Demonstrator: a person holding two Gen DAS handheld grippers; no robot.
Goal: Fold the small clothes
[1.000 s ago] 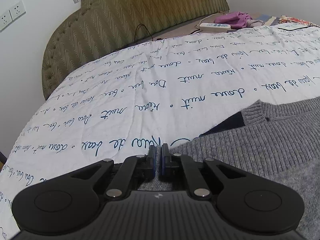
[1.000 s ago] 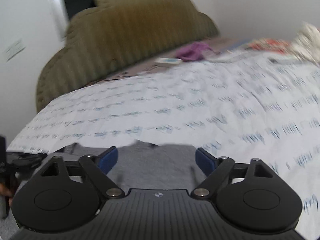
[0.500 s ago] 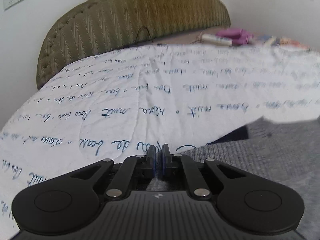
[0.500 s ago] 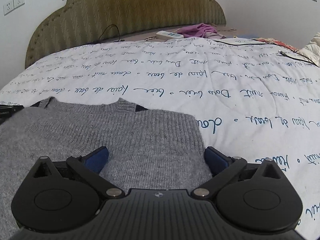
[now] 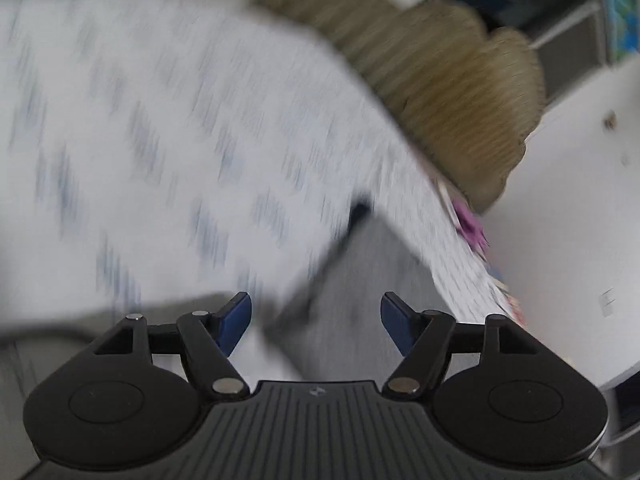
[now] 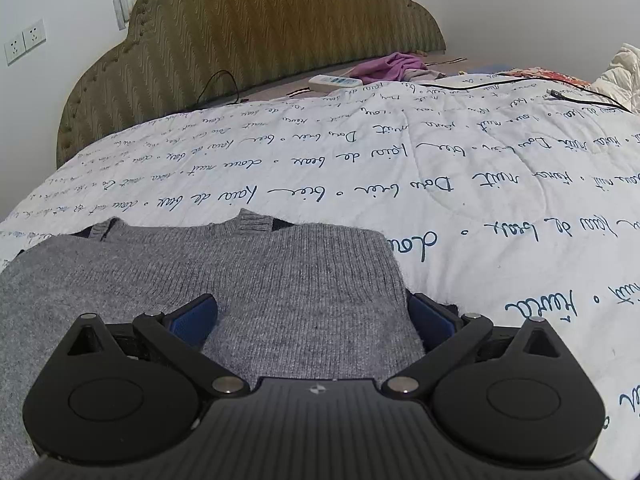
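Observation:
A grey knit sweater (image 6: 256, 276) lies folded on the white quilt (image 6: 440, 168) with blue script, collar toward the headboard. My right gripper (image 6: 312, 316) is open, its blue pads either side of the sweater's near right part, low over the knit. In the left wrist view the picture is tilted and badly blurred. My left gripper (image 5: 316, 316) is open and empty, above a grey blur of the sweater (image 5: 368, 280).
An olive padded headboard (image 6: 256, 32) stands at the back. A purple cloth (image 6: 394, 66) and a white power strip (image 6: 334, 82) lie near it. A black cable (image 6: 560, 94) runs over the quilt at far right, beside a cream blanket (image 6: 618, 68).
My left gripper has opened, let go of the sweater, and swung away fast with a strong roll. The right gripper stays open and has settled a little closer over the sweater.

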